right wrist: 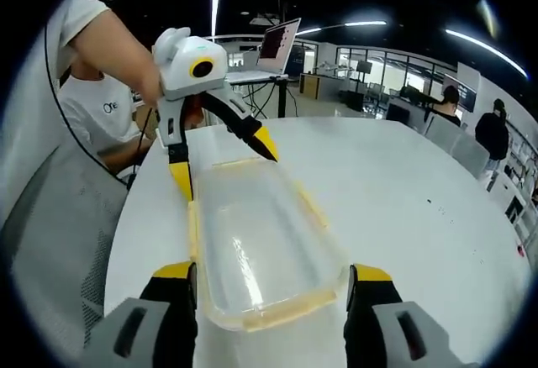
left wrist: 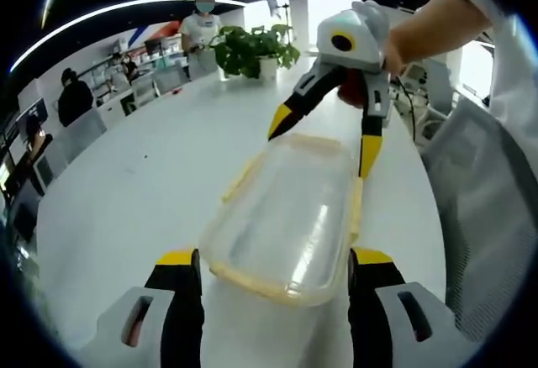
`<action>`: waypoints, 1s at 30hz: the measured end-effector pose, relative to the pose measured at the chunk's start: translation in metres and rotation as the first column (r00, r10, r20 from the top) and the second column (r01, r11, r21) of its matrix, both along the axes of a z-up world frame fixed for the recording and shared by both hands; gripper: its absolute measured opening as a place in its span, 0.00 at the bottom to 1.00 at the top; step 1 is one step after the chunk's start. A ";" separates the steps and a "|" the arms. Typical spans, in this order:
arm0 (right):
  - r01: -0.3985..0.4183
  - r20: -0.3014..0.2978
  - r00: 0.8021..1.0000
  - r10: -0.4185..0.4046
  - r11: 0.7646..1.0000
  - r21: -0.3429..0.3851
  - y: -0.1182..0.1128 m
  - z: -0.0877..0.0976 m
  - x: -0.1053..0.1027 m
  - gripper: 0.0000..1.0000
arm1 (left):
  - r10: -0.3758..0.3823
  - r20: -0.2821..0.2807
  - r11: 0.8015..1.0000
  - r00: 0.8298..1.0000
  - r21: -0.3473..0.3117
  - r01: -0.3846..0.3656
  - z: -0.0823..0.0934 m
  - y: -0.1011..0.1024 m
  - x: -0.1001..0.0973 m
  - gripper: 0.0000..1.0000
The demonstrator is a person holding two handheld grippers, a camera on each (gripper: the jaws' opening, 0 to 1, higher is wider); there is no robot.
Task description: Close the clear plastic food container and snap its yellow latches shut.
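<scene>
Open-plan office: white table (left wrist: 151, 191), laptop (right wrist: 280, 44), seated workers (left wrist: 74, 99).

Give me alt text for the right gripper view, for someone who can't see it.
A clear plastic food container with yellow latches lies lengthwise on a white table, its near end between the open jaws of the right hand-held gripper. At its far end, the left hand-held gripper, also open, straddles the container.

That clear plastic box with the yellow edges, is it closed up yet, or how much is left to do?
The lid already looks seated on the clear container, which rests on the white table. In hand: the left gripper and the right gripper are both open, one at each end of the box. Left to do: pressing the yellow latches down; I cannot tell whether any has snapped.
</scene>
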State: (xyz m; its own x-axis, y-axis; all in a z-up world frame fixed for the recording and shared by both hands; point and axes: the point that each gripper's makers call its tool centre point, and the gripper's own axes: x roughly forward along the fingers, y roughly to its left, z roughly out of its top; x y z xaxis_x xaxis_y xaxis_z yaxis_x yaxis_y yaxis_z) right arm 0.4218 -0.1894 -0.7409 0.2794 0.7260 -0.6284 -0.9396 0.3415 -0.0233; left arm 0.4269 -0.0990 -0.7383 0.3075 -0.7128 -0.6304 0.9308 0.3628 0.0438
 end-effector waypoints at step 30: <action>0.078 -0.046 0.996 -0.076 0.996 0.039 -0.002 0.011 -0.005 0.99 | 0.042 -0.042 0.996 0.998 -0.078 -0.046 0.018 -0.009 -0.004 0.99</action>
State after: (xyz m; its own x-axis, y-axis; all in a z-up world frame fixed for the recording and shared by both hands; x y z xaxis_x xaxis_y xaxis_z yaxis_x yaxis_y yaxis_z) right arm 0.4164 -0.1912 -0.7295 0.3080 0.7287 -0.6117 -0.9102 0.4128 0.0334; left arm 0.4225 -0.1085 -0.7207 0.3151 -0.7473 -0.5850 0.9143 0.4044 -0.0241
